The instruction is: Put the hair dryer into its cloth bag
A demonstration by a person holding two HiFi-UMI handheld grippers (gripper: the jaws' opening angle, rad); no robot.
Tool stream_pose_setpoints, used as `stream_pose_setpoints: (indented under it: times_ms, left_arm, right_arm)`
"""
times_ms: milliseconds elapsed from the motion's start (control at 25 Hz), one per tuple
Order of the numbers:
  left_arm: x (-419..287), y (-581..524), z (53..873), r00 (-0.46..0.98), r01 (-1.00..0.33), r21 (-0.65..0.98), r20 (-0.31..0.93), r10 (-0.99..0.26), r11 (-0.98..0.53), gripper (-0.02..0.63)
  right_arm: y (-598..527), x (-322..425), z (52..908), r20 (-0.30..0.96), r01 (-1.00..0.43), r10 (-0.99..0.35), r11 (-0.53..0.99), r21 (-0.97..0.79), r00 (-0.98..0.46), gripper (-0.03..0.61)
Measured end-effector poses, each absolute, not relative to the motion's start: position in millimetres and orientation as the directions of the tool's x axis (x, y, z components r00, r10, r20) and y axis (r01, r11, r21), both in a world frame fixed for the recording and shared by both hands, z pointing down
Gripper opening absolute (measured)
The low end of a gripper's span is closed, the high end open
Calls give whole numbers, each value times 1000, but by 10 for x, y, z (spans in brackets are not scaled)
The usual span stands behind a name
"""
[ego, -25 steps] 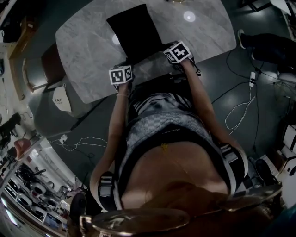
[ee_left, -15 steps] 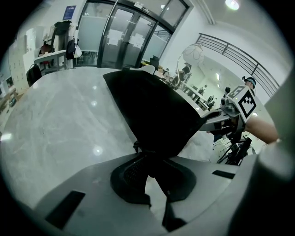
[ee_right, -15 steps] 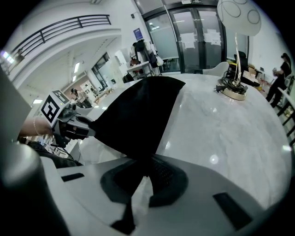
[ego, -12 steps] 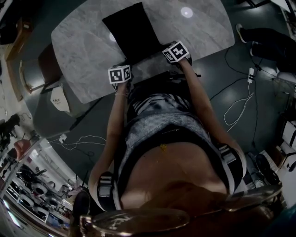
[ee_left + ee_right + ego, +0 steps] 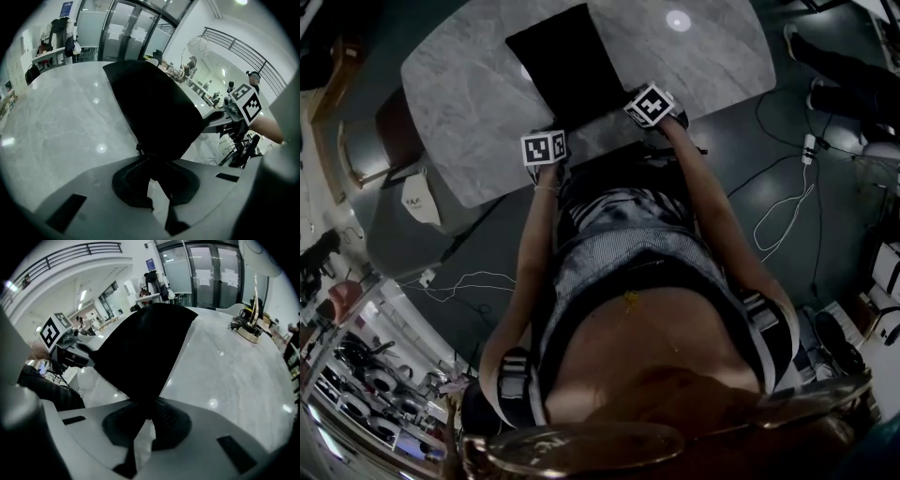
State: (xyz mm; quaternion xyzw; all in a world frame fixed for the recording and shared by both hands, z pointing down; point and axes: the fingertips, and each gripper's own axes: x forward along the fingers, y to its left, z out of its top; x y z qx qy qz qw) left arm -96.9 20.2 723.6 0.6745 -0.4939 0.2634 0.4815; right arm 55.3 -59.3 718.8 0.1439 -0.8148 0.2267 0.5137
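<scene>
Black cloth bag [image 5: 567, 70] is pinched at its two near corners: left gripper [image 5: 151, 161] and right gripper [image 5: 145, 411] both have their jaws closed tight on the fabric (one corner each). The bag stretches away over the marble table [image 5: 469, 94]. Only the right gripper view catches a gold-based object [image 5: 248, 329] farther along the tabletop.

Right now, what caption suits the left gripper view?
The left gripper grips the black cloth bag's edge, marble table beyond.

White cable [image 5: 785, 214] lies on floor near marble table [image 5: 459, 103].
</scene>
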Motion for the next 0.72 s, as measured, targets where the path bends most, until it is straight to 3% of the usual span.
stream_pose_setpoints:
  times_ms: [720]
  left_arm:
    - [-948, 179, 7280, 346, -934, 355, 859, -377, -50, 9]
  right_arm:
    - [-626, 569, 7265, 908, -489, 28, 835, -250, -418, 69]
